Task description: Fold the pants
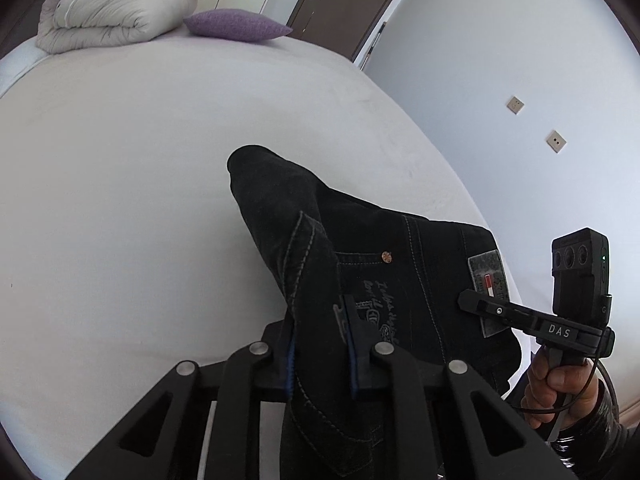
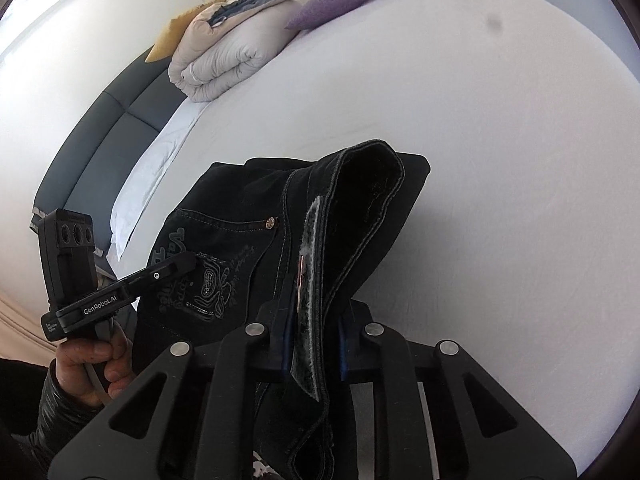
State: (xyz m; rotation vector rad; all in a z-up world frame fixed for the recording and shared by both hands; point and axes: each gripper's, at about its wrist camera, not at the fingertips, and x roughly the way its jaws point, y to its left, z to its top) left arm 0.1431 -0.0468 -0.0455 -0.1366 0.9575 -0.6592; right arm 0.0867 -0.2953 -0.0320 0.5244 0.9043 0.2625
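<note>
Each hand-held gripper, left (image 1: 320,344) and right (image 2: 314,340), is clenched on the waistband of the black pants (image 1: 360,248), one at each end. Held so, the pants hang spread above the bed (image 1: 140,180), probably ready for laying flat

The black pants (image 1: 400,280) are running off the lower frame edge behind each tool; their embroidered lettering is staying unreadable

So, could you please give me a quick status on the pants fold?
Left gripper and right gripper both shut on black pants, waistband lifted off bed. Nothing in the way.
</note>
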